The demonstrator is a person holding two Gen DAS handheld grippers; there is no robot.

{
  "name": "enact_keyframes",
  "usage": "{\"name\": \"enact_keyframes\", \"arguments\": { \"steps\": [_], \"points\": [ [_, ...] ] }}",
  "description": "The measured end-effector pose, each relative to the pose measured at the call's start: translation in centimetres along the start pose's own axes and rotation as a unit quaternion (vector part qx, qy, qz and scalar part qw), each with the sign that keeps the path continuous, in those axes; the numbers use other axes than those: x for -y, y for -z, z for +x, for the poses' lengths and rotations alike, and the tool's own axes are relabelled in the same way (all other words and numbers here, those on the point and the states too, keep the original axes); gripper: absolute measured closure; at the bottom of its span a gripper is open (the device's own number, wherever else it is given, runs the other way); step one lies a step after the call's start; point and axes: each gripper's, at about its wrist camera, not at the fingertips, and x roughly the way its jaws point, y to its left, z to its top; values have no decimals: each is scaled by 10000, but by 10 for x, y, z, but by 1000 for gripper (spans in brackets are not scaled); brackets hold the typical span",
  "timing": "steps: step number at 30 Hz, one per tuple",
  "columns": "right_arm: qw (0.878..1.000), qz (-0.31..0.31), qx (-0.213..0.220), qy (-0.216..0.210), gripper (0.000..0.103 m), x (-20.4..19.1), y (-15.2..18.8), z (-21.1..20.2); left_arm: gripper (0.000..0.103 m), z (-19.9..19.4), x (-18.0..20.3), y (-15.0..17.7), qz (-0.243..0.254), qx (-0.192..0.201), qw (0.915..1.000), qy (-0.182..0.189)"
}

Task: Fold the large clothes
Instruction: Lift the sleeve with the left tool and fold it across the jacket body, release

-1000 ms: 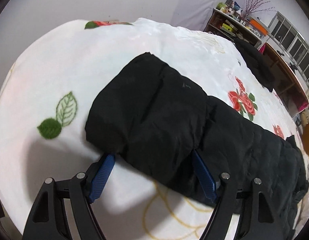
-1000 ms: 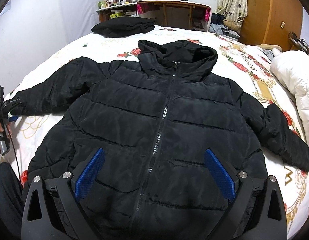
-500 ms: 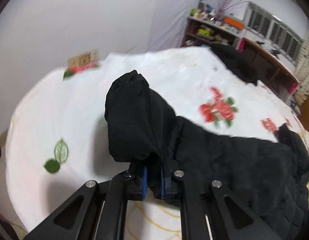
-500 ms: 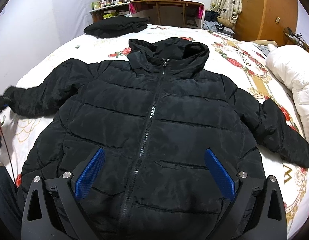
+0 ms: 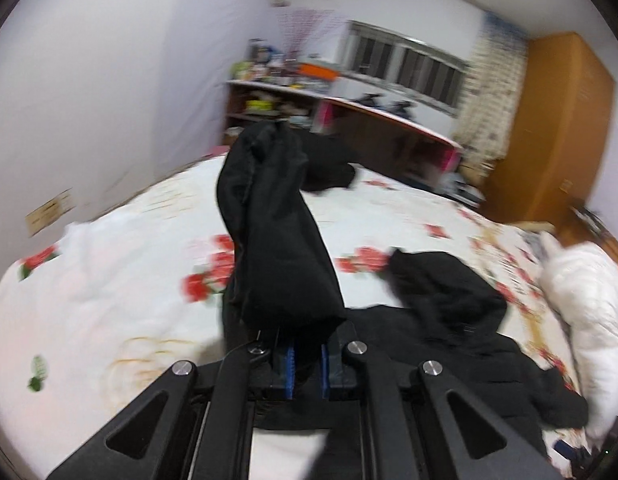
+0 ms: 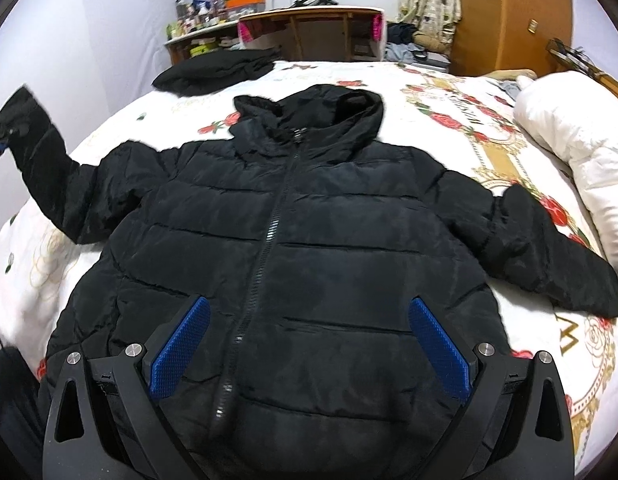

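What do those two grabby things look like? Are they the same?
Yes, they match. Each tool, left and right, has a black frame of flat angular bars with triangle-shaped cut-outs and round silver bolts at the joints. The fingers carry bright blue pads with a fine bumpy grid texture.

Bare floral bedspread point(image 6: 393, 80) lies open between the folded dark clothes point(image 6: 217, 70) and white duvet point(image 6: 569, 140).

No legible text (bedspread lettering blurred)
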Motion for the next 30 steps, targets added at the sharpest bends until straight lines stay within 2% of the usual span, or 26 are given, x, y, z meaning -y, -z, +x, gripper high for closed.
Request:
{"name": "enact_keyframes", "arguments": {
  "steps": [7, 20, 25, 30],
  "points": [
    [9992, 342, 134, 155, 3, 38, 3, -13, 94, 12, 83, 6, 485, -198, 9958, 755],
    [9957, 825, 216, 362, 3, 96, 16, -20, 94, 45, 210, 48, 1162, -754, 9788, 1508],
    [9943, 959, 189, 425, 3, 111, 21, -17, 94, 64, 249, 74, 1337, -1087, 9678, 1836],
    [9926, 1095, 104, 506, 3, 128, 29, -13, 94, 90, 293, 108, 1486, -1539, 9513, 2218]
  ]
}}
